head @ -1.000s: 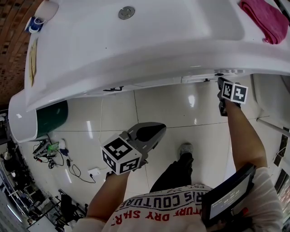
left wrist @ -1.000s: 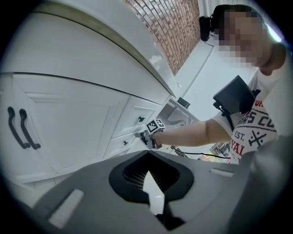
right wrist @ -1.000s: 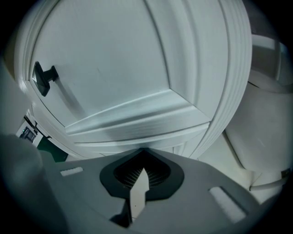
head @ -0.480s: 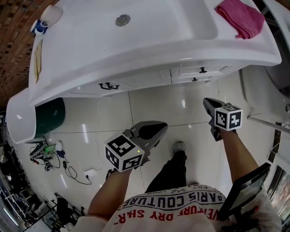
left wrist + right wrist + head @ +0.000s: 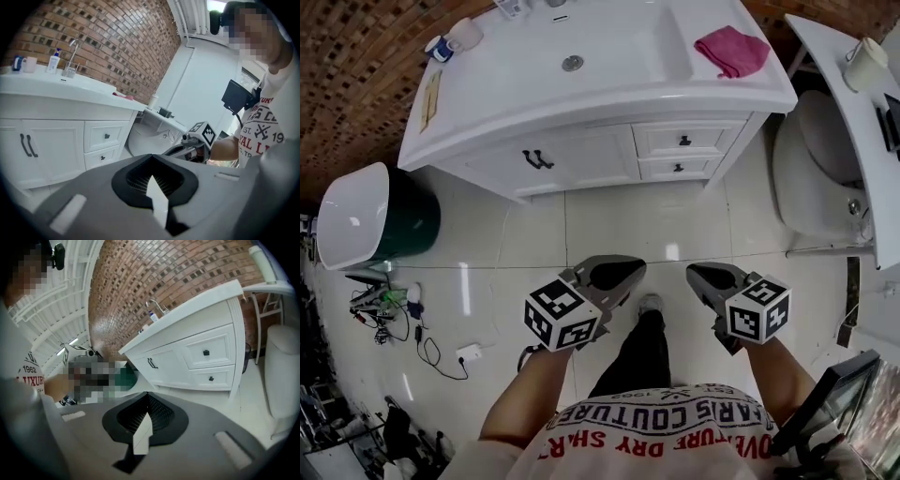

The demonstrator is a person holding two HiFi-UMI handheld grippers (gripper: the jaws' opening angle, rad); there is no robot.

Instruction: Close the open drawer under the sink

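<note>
The white vanity (image 5: 581, 155) stands across the top of the head view, with a sink basin (image 5: 581, 52) in its top. Its two drawers, upper (image 5: 684, 141) and lower (image 5: 678, 168), sit flush with the cabinet front; the right gripper view shows them too, upper (image 5: 206, 351) and lower (image 5: 211, 378). My left gripper (image 5: 617, 273) hovers over the floor tiles well short of the vanity, jaws shut and empty. My right gripper (image 5: 707, 277) hangs beside it at the same height, also shut on nothing. Both point toward the cabinet.
A pink cloth (image 5: 731, 49) lies on the counter's right end, a cup (image 5: 450, 42) at its left. A green-and-white bin (image 5: 380, 220) stands left of the vanity, a toilet (image 5: 811, 164) right. Cables and a power strip (image 5: 441, 352) lie on the floor at lower left.
My right gripper has drawn back from the drawer fronts and come down beside the left one. The view has backed away from the vanity, whose whole front now shows.
</note>
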